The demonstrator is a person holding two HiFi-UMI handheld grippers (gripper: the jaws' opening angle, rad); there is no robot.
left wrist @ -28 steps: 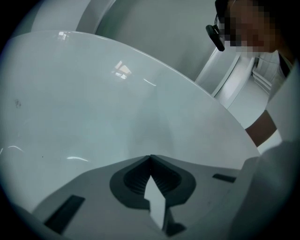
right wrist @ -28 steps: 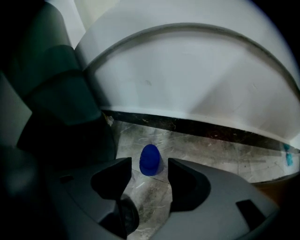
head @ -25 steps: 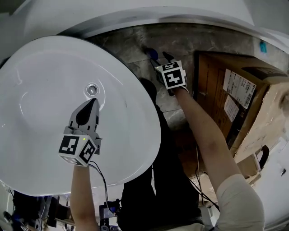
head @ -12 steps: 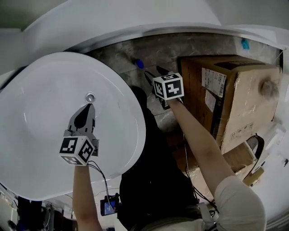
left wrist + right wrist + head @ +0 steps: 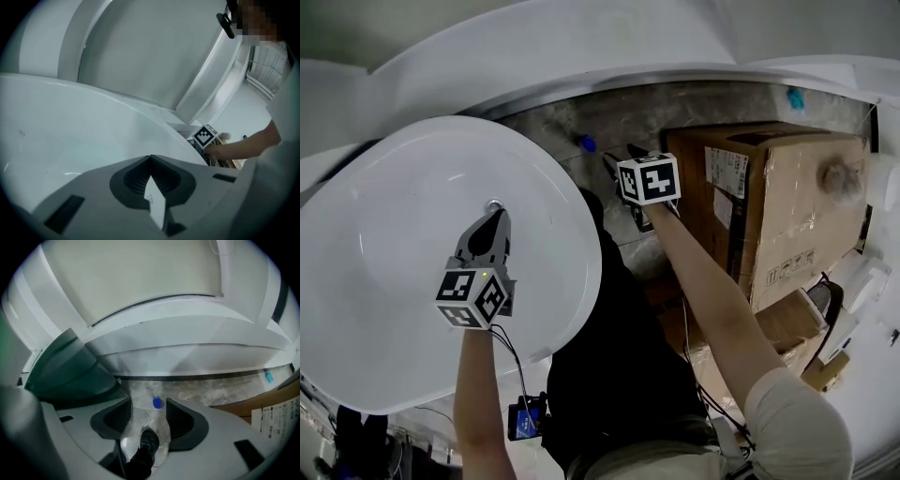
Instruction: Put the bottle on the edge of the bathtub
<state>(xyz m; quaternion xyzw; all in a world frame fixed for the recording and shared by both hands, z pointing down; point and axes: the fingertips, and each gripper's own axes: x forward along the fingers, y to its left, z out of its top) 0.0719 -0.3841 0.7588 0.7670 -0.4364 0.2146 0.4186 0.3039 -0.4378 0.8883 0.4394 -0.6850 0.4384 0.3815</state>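
Left gripper (image 5: 495,216): the jaws are fully together with nothing between them. In the head view it hangs over the basin of the white bathtub (image 5: 384,281), with its tips close to the round metal drain (image 5: 494,203). In the left gripper view the closed tips (image 5: 150,158) point across the tub's smooth inner wall (image 5: 70,126). Right gripper (image 5: 619,157): the jaws are part open and closed onto a clear plastic bottle (image 5: 154,417) whose body fills the gap and touches both inner faces. The bottle's blue cap (image 5: 158,402) projects past the fingertips at 12 o'clock. In the head view the cap (image 5: 586,143) sits at 10 o'clock from the right gripper's marker cube (image 5: 649,178), over the grey marbled floor (image 5: 675,105) and just off the tub rim at about 1 o'clock; the bottle is not on the tub. A dark shoe (image 5: 149,442) shows through the clear body at 6 o'clock. Markings: each cube carries black-and-white square markers. The brown cardboard box (image 5: 787,197), at 3 o'clock from the right gripper, bears two white printed labels (image 5: 727,159) and small handling symbols (image 5: 787,267). A further label (image 5: 281,418) appears in the right gripper view. All print is too small to read, and no brand can be made out on the bottle.
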